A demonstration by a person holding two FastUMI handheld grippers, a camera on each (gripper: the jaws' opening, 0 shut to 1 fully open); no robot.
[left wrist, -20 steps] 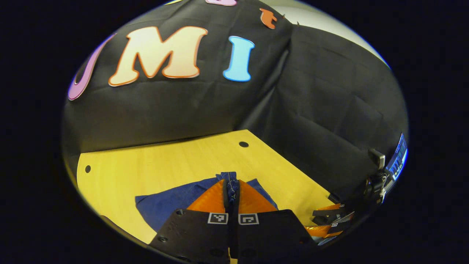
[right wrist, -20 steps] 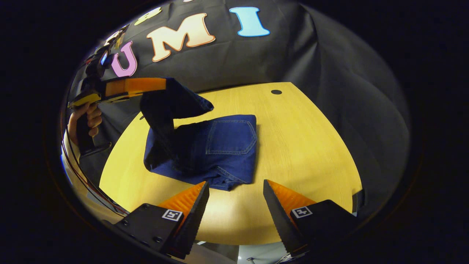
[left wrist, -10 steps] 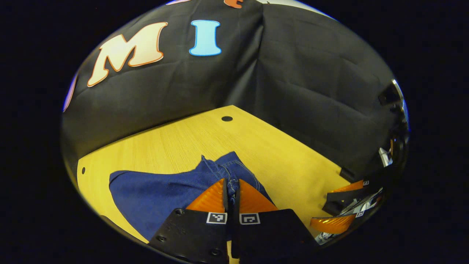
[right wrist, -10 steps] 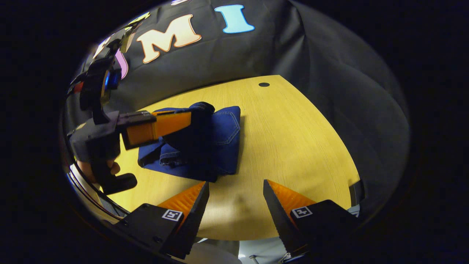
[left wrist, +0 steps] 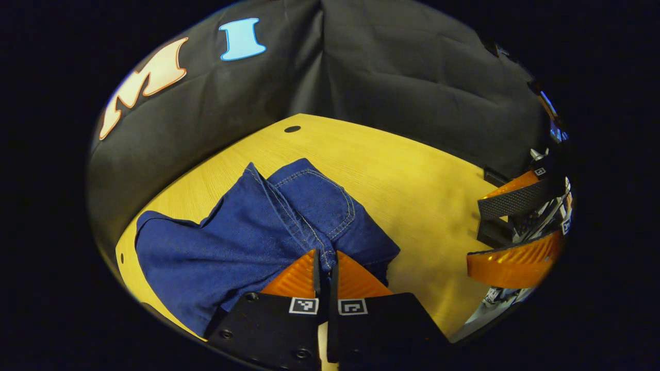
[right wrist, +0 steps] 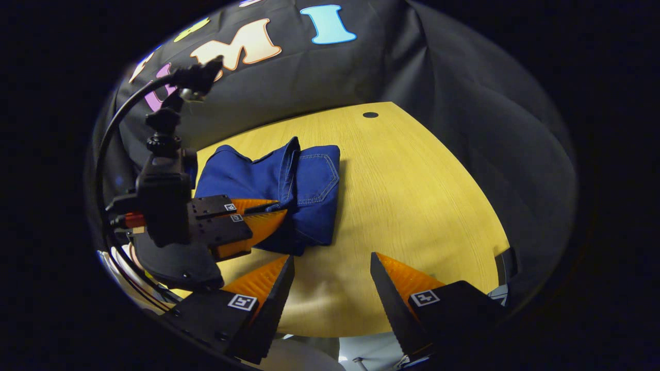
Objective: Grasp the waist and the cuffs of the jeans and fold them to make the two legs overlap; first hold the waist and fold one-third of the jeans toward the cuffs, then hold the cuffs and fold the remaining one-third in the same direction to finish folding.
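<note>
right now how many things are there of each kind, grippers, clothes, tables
grippers: 2, left gripper shut on the jeans, right gripper open
jeans: 1
table: 1
total: 4

Light wooden table [right wrist: 412, 206], folded blue jeans [right wrist: 289, 196] lying on far-left part

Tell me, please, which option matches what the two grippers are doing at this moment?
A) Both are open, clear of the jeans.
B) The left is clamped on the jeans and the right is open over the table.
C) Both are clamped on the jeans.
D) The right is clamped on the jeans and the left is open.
B: the left gripper has both fingers pressed on a denim edge of the jeans, while the right gripper is spread wide above the bare wooden table.
</note>
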